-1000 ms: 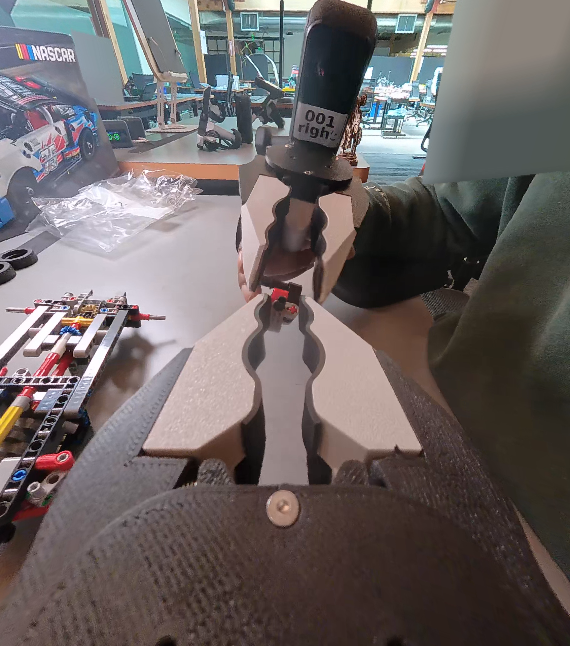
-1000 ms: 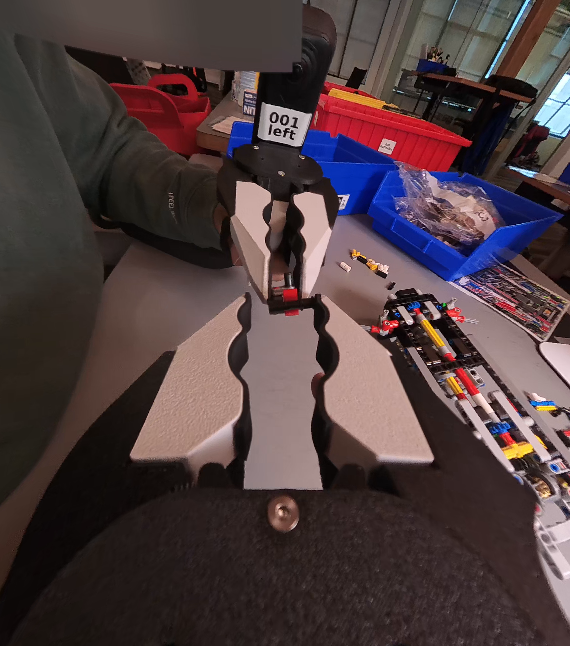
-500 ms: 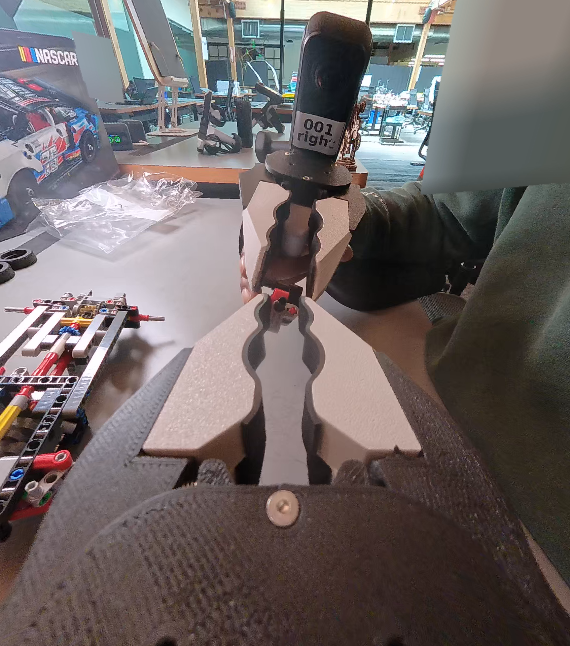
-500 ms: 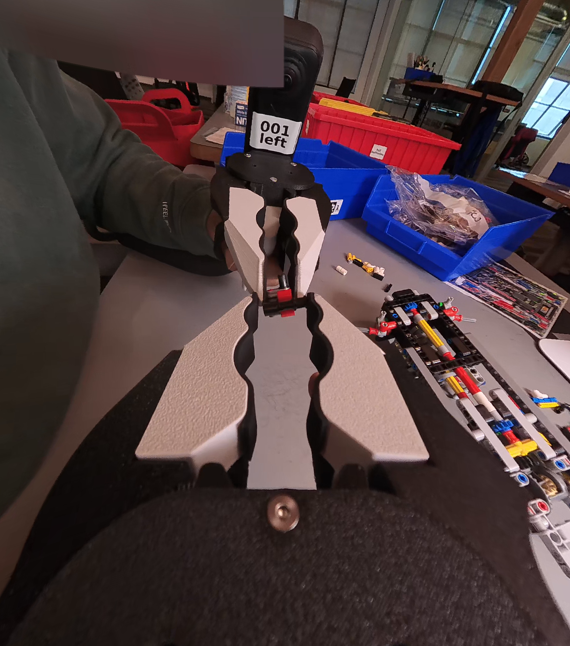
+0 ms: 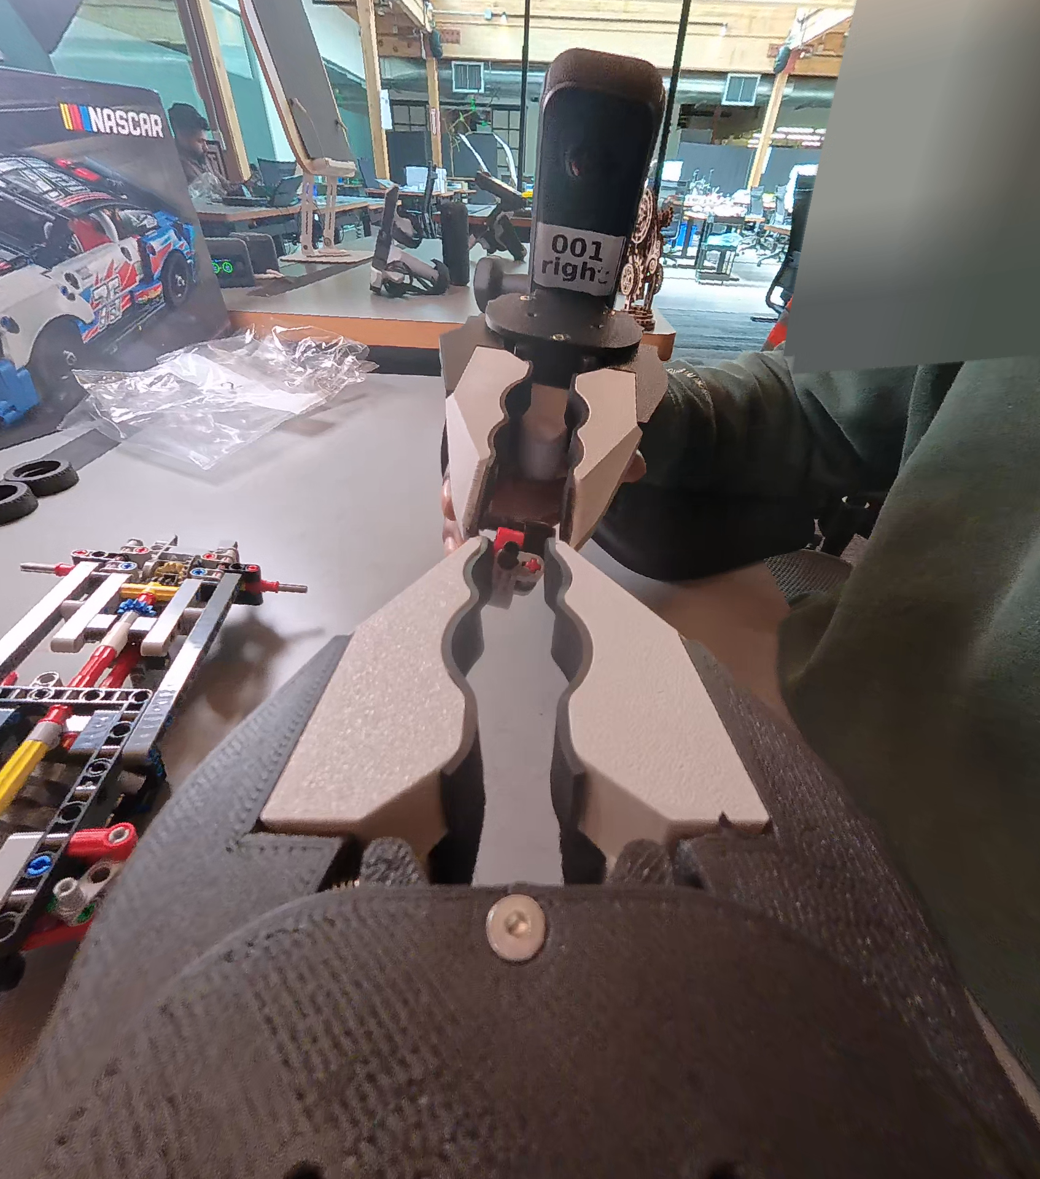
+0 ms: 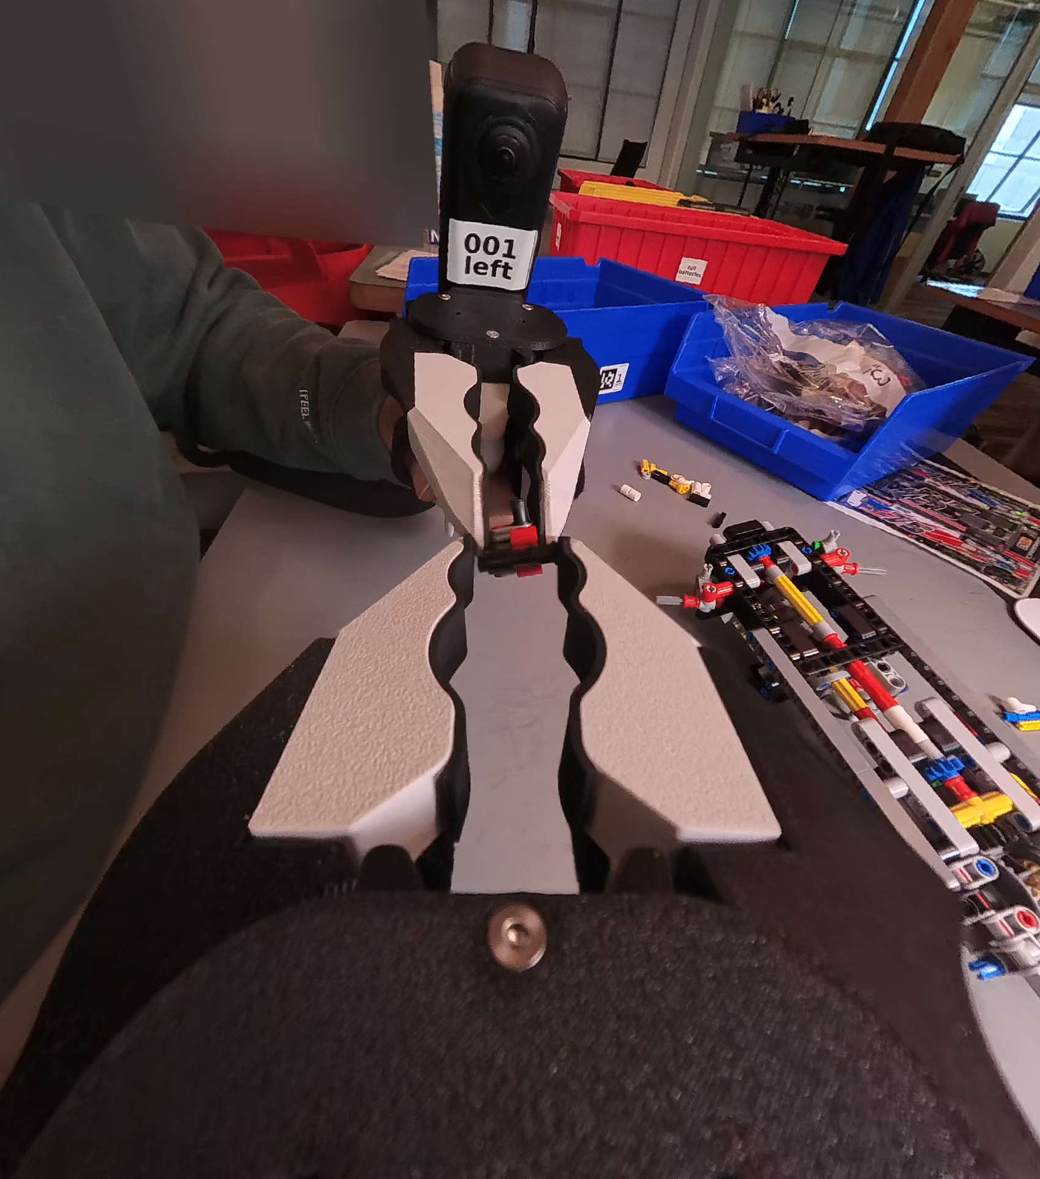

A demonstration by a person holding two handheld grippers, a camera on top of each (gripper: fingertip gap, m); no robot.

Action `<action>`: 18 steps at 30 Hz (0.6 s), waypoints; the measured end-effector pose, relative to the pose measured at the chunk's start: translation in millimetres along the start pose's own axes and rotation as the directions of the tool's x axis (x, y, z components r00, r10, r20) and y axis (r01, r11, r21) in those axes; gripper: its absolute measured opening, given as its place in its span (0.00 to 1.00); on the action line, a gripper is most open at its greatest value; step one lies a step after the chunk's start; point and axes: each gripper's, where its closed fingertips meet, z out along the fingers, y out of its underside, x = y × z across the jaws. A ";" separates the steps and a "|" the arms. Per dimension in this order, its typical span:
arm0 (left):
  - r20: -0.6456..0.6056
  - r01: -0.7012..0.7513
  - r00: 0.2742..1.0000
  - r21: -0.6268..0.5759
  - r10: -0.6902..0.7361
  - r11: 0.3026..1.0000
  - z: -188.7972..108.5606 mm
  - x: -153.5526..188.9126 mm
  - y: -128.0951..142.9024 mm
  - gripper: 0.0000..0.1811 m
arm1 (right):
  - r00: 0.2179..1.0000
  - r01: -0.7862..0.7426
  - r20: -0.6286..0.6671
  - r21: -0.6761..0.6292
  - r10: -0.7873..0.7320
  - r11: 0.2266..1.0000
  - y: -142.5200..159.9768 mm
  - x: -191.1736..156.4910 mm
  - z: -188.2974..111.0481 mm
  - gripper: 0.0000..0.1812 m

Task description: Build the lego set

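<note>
My left gripper (image 5: 515, 554) is shut on a small grey-and-red lego piece (image 5: 514, 571) held in the air above the table. My right gripper (image 6: 516, 554) is shut on a small black-and-red lego piece (image 6: 512, 556). The two grippers meet tip to tip, and the two pieces touch between them. The right gripper faces me in the left wrist view (image 5: 520, 529), and the left gripper faces me in the right wrist view (image 6: 508, 523). The long lego car chassis (image 5: 90, 689) lies on the grey table (image 5: 326, 504), to the side of both grippers; it also shows in the right wrist view (image 6: 855, 670).
A set box with a car picture (image 5: 45, 255), an empty plastic bag (image 5: 217, 389) and black tyres (image 5: 13, 491) lie beyond the chassis. Blue bins (image 6: 823, 395), a red bin (image 6: 696, 249), loose small pieces (image 6: 674, 481) and a printed sheet (image 6: 964, 529) sit at the far side. A person's green sleeve (image 5: 760, 459) is close by. Less than 4 cm separates the two grippers' tips.
The two grippers have drawn a little closer together, tip to tip. Both keep their hold on their pieces. The chassis has not moved.
</note>
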 end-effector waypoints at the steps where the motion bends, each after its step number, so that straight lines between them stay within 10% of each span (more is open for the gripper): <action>1: 0.000 0.000 1.000 0.000 0.000 1.000 -0.3 -0.8 -0.9 0.08 | 1.000 0.010 0.004 -0.003 -0.010 1.000 0.2 -0.2 0.3 0.15; 18: 0.005 -0.001 1.000 0.044 0.001 0.999 -3.8 -1.4 -6.4 0.09 | 0.991 -0.124 0.059 0.066 0.121 0.990 -8.3 2.2 -4.8 0.12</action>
